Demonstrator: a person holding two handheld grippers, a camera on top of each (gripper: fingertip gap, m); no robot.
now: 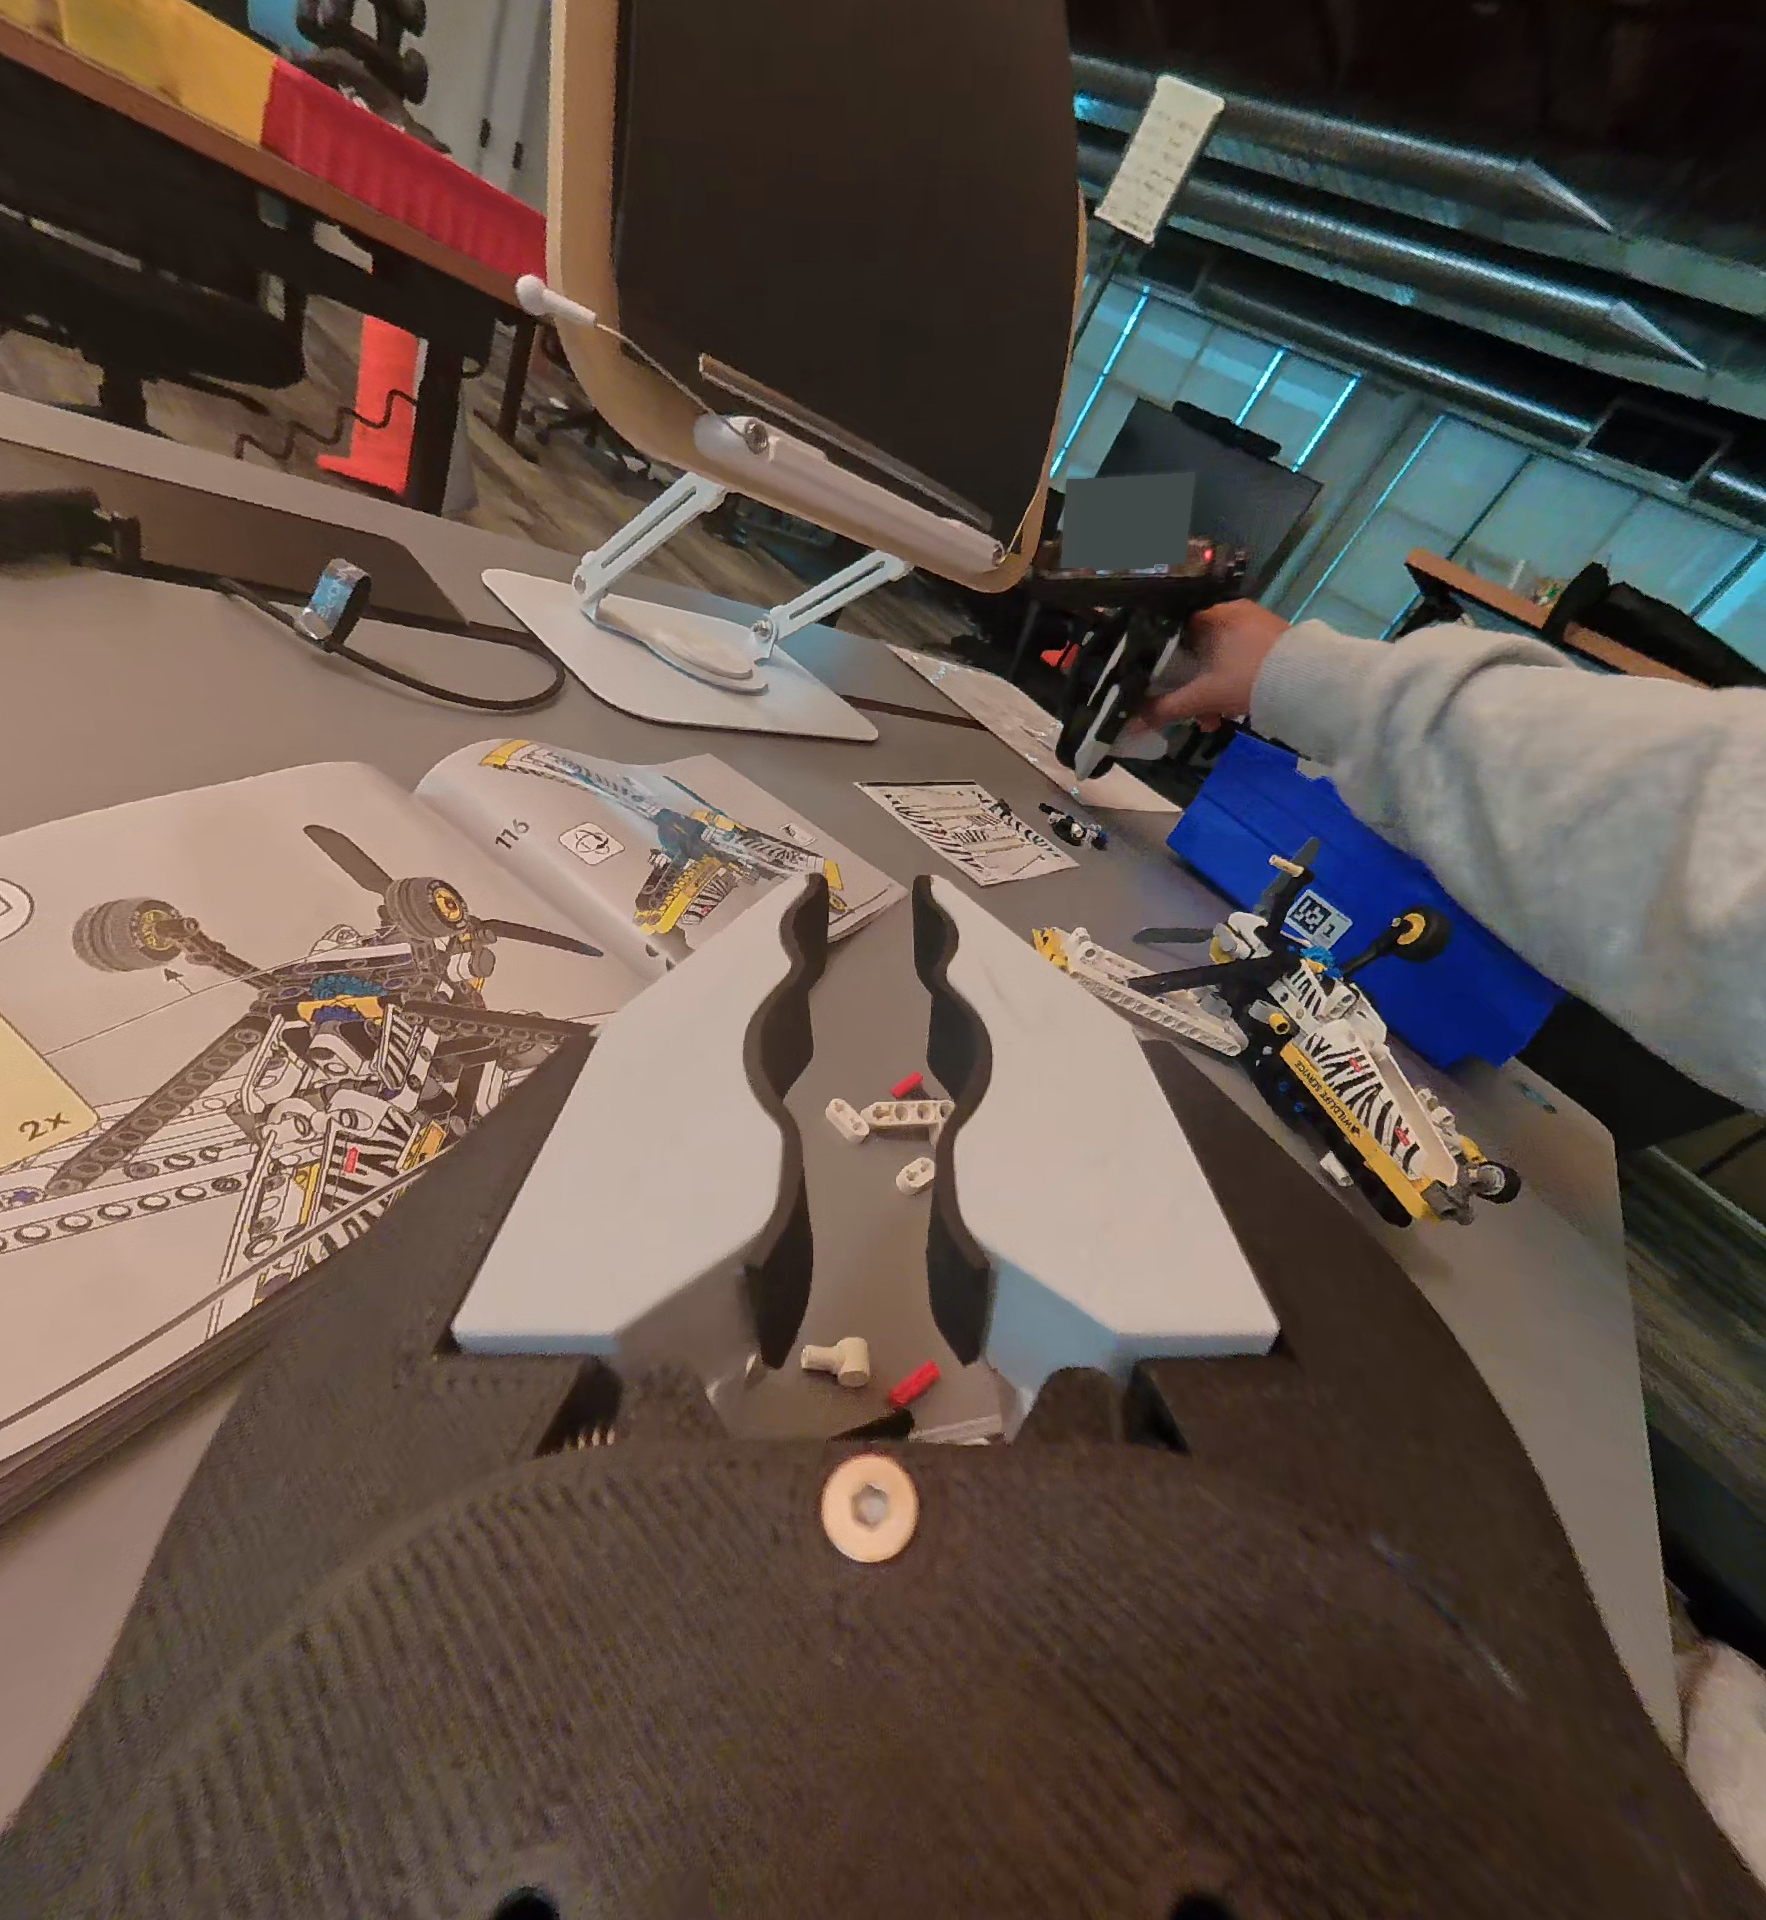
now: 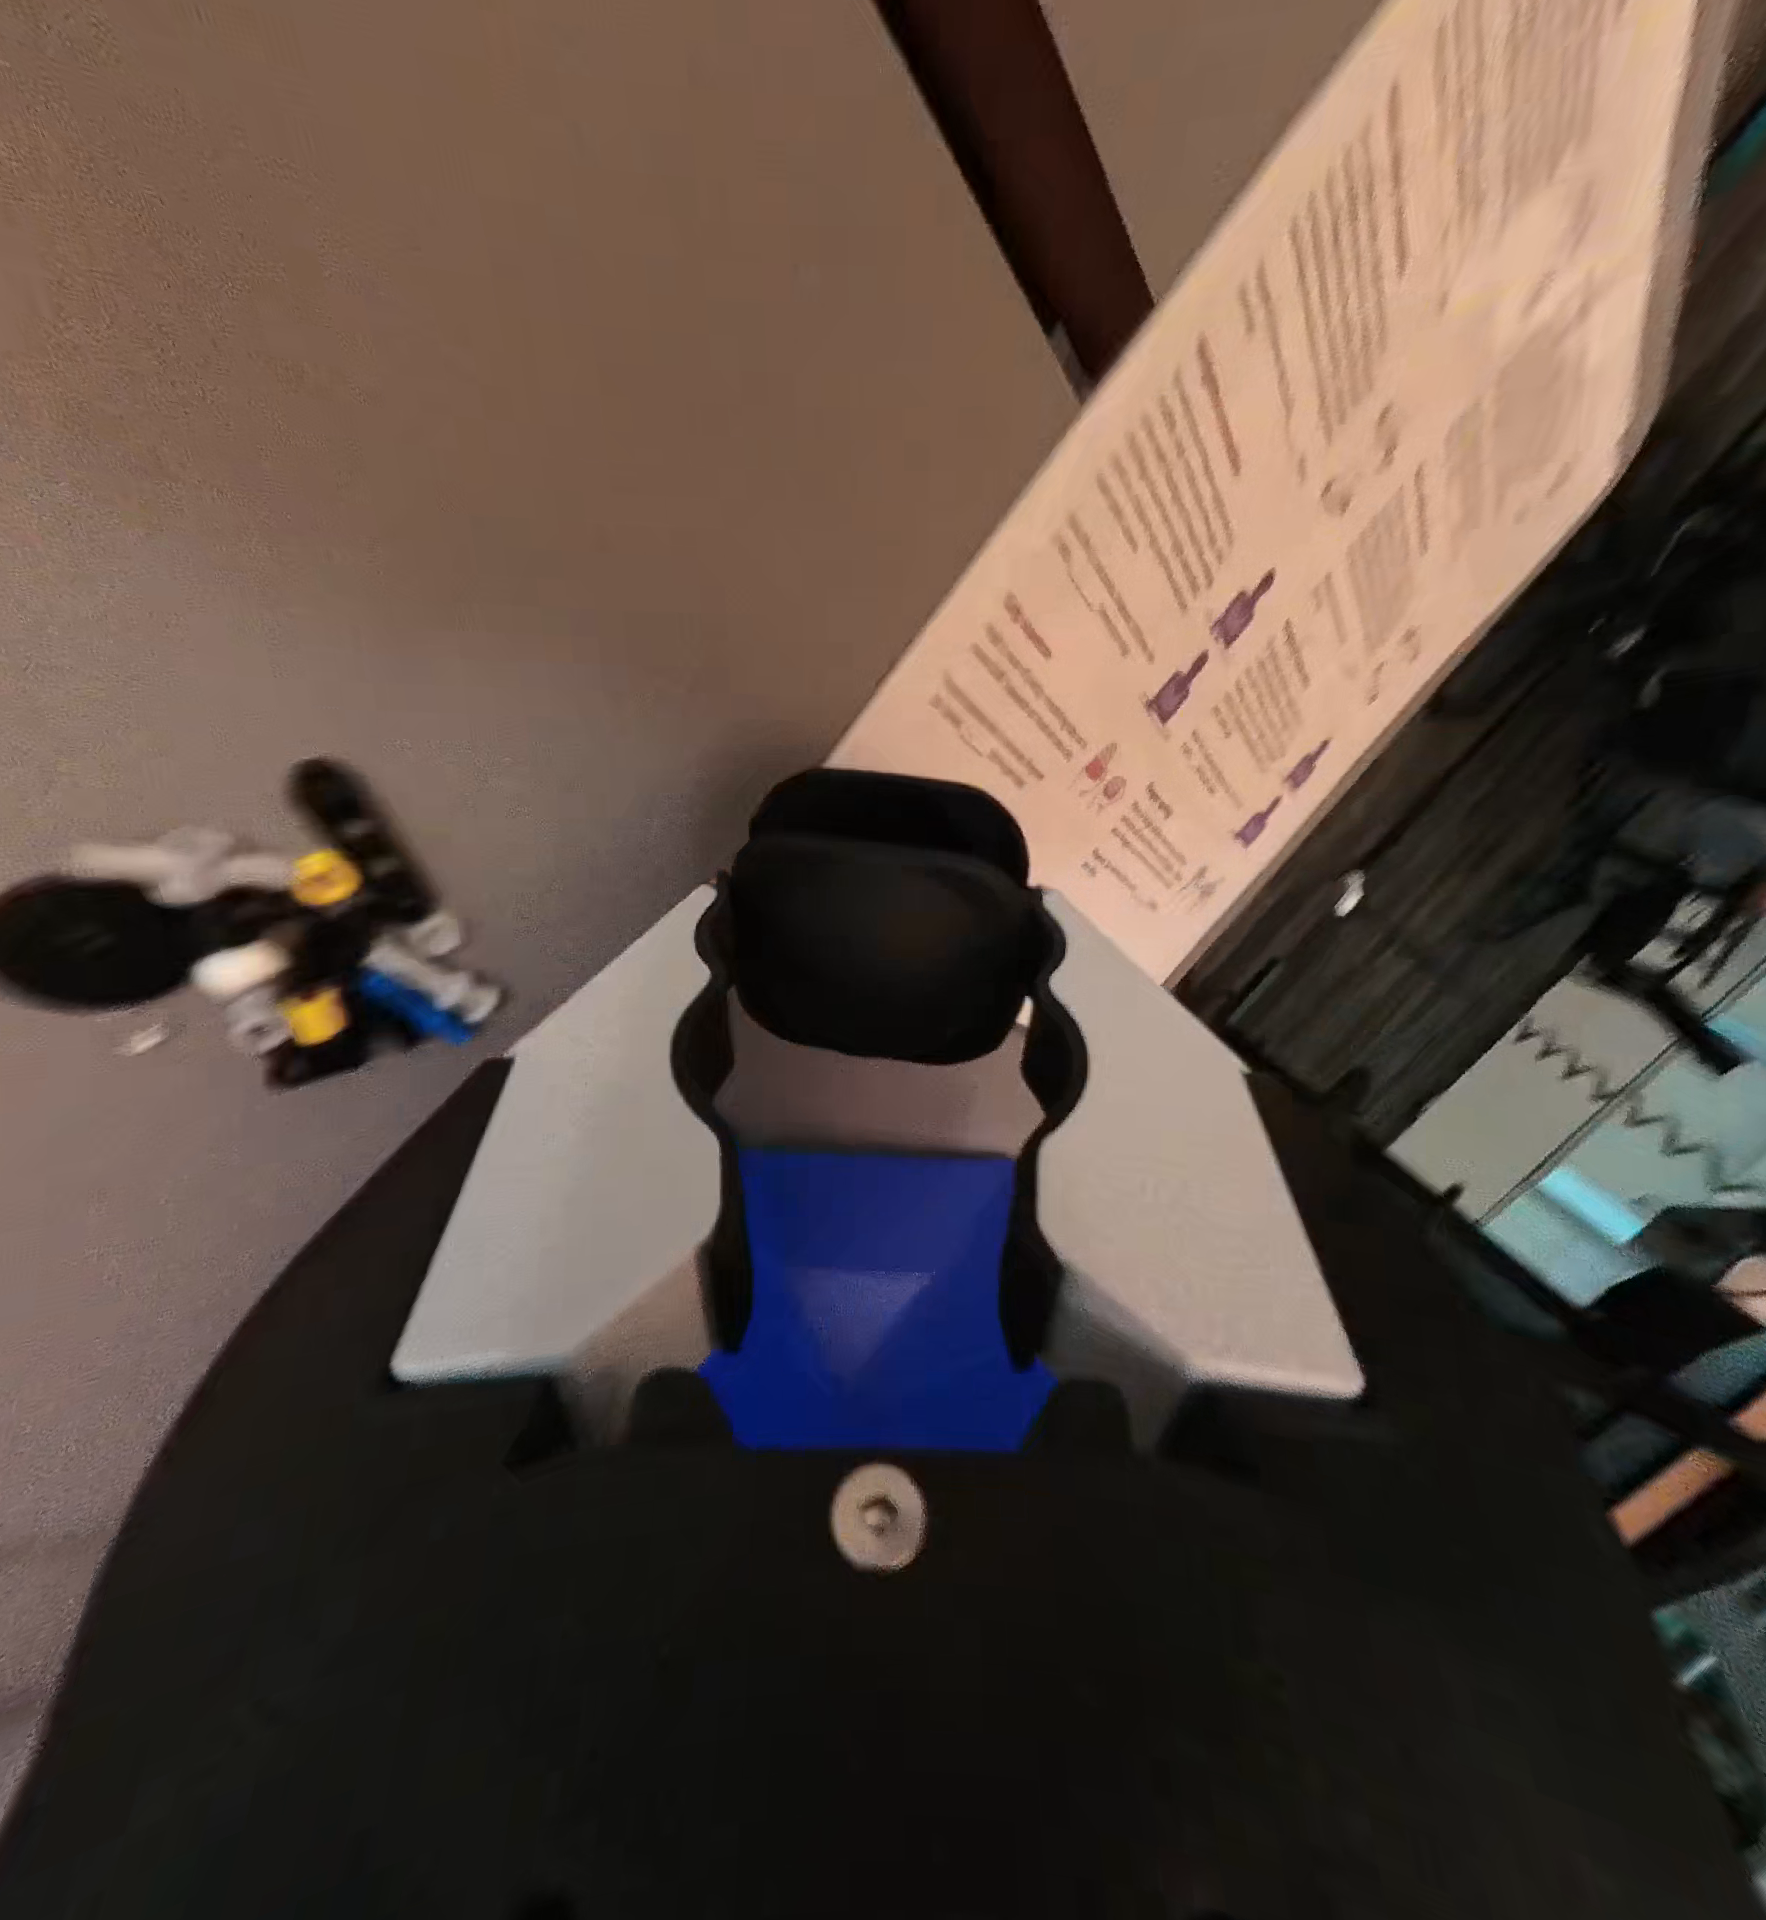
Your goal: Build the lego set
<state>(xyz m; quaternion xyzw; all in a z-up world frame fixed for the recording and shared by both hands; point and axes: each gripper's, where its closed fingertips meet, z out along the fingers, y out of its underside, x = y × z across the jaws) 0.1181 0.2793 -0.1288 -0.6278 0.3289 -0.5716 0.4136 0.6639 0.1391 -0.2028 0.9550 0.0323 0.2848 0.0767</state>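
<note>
- Left gripper (image 1: pixel 866 914): fingers apart with nothing between them, held over the grey surface (image 1: pixel 235 686); loose parts show through the gap.
- Loose parts, on the surface under the left gripper: small white connectors (image 1: pixel 894 1117), a red pin (image 1: pixel 906 1085); nearer the gripper's base, a white elbow piece (image 1: pixel 837 1359) and a second red pin (image 1: pixel 912 1382).
- Lego model (image 1: pixel 1305 1049): white and yellow body with zebra striping, black rotor blades; lies on the surface right of the left gripper, just in front of a blue bin (image 1: pixel 1378 883).
- Instruction booklet (image 1: pixel 235 997): open, flat on the surface, left of the left gripper.
- Sticker sheet (image 1: pixel 962 831): flat on the surface beyond the booklet.
- Right gripper (image 2: pixel 879 914): fingers clamped on a black rounded piece (image 2: pixel 879 956), a tyre by its look; held above the surface, far right, by a hand in a grey sleeve (image 1: pixel 1544 831).
- Small sub-assembly (image 2: pixel 235 935): black, yellow, white and blue parts, blurred; on the surface left of the right gripper.
- Printed sheet (image 2: pixel 1326 468): white, at the surface's edge, beyond the right gripper.
- Tablet stand (image 1: pixel 692 644): silver, carrying a dark screen, at the back of the surface.
</note>
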